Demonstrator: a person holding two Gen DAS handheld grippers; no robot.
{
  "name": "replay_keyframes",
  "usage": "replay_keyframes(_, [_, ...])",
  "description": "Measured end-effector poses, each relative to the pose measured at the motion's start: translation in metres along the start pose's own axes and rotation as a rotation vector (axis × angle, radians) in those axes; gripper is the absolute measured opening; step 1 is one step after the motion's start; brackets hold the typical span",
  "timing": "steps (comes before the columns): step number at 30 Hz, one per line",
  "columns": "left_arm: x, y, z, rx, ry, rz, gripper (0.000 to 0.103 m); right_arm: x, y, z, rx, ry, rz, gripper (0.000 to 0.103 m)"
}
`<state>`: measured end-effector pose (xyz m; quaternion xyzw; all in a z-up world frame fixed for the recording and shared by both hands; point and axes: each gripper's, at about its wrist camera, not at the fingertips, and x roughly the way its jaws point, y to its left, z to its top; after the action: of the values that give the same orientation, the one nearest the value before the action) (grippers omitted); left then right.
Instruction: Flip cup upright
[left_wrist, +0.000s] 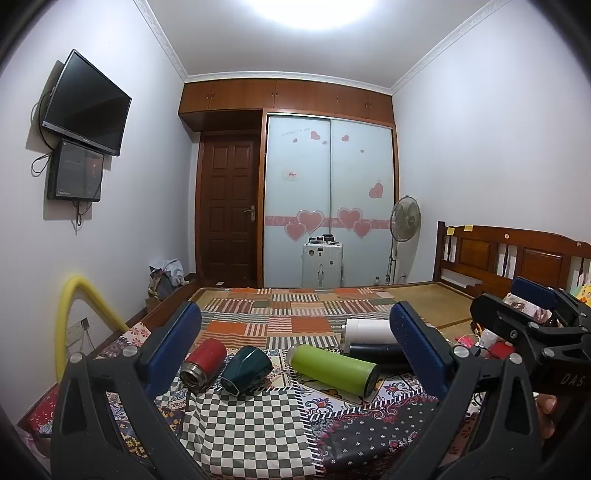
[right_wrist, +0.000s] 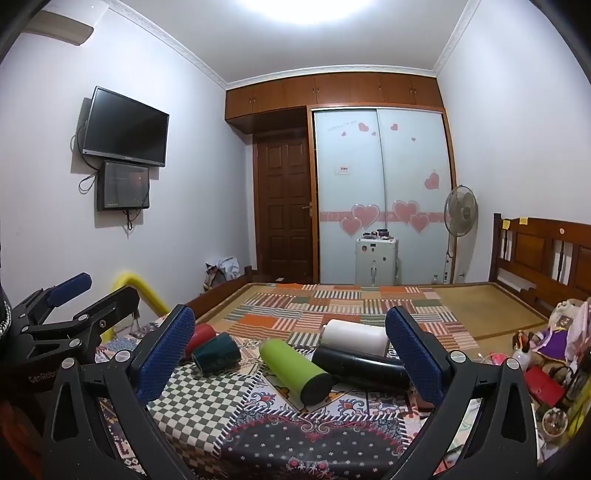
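Both tongs held wide apart, gripping nothing.

The left tongs (left_wrist: 295, 350) fill the lower frame of their own view, blue pads spread to either side; they also show at the left edge of the right view. The right tongs (right_wrist: 291, 350) sit likewise in the lower frame, pads spread, and appear at the right edge of the left view, parted there too.

Five cups (left_wrist: 334, 368) lie sideways beyond the open left tool (left_wrist: 295, 354).
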<state>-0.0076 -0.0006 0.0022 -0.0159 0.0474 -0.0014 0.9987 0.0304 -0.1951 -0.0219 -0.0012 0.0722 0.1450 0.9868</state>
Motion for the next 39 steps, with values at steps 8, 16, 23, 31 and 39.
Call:
replay_keyframes(8, [-0.0006,-0.0003,0.0019,0.002,-0.002,0.001,0.103,0.0023,-0.0014,-0.0007,0.002,-0.002,0.002,0.103])
replay_keyframes(16, [-0.0002,-0.0004,0.0017,0.003,-0.001,-0.002,0.103,-0.0023,0.0003,0.0028,0.004,-0.005,0.0,0.103])
replay_keyframes(23, [-0.001,-0.0025,0.0021,0.007,-0.005,-0.001,0.103,-0.0024,-0.0001,0.0026,0.005,-0.006,0.001,0.103])
replay_keyframes(31, [-0.0013,-0.003,0.0013,0.007,-0.005,-0.002,0.103,-0.003,-0.001,0.0033,0.006,-0.007,0.001,0.103])
replay_keyframes(39, [-0.0013,-0.0032,0.0007,0.006,-0.005,-0.004,0.103,-0.0032,-0.001,0.0039,0.007,-0.006,0.0,0.103])
